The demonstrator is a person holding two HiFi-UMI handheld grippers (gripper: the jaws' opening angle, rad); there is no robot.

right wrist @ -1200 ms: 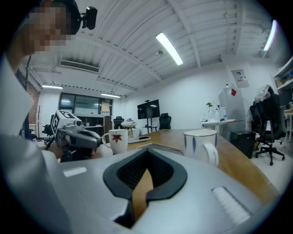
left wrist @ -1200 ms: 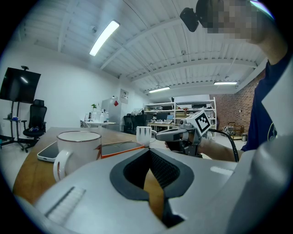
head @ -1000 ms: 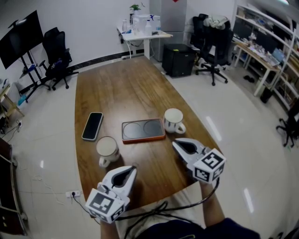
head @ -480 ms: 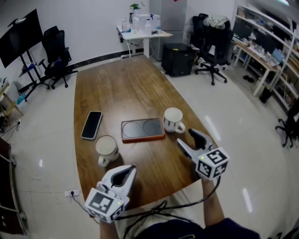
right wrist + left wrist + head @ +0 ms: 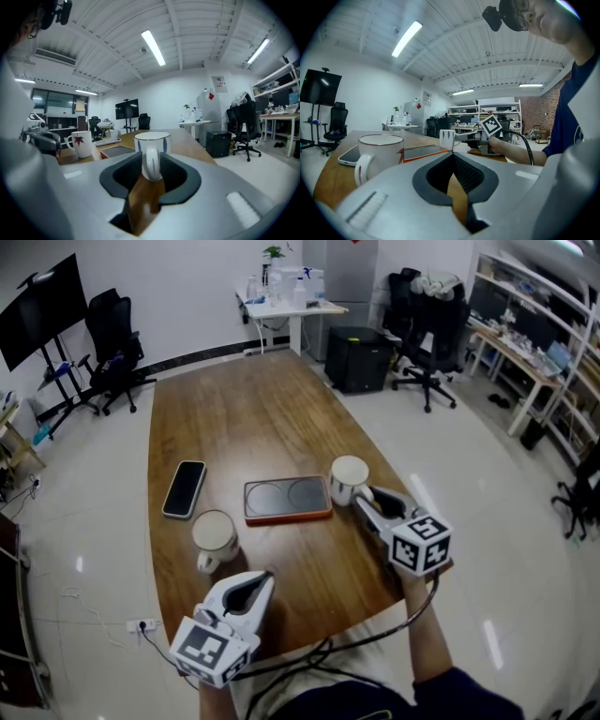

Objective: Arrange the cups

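Right gripper point(image 5: 367, 503) forward now, jaws just closing tight on half-hidden handle point(image 5: 151, 164) of right cup point(image 5: 349, 472); left gripper point(image 5: 266, 578) closed, empty.

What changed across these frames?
The right hand-held gripper moved forward to the right cup; its jaws opened, then have just been closing onto the cup's handle, which sits snugly between them. The left hand-held gripper (shut, empty), left cup, right cup, phone and tray stayed put.

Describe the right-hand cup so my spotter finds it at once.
On the long wooden table, find the orange-edged tray. The cup stands just off the tray's right end. It has blue marks beside its handle, while the other cup, left of the tray, bears a red leaf.
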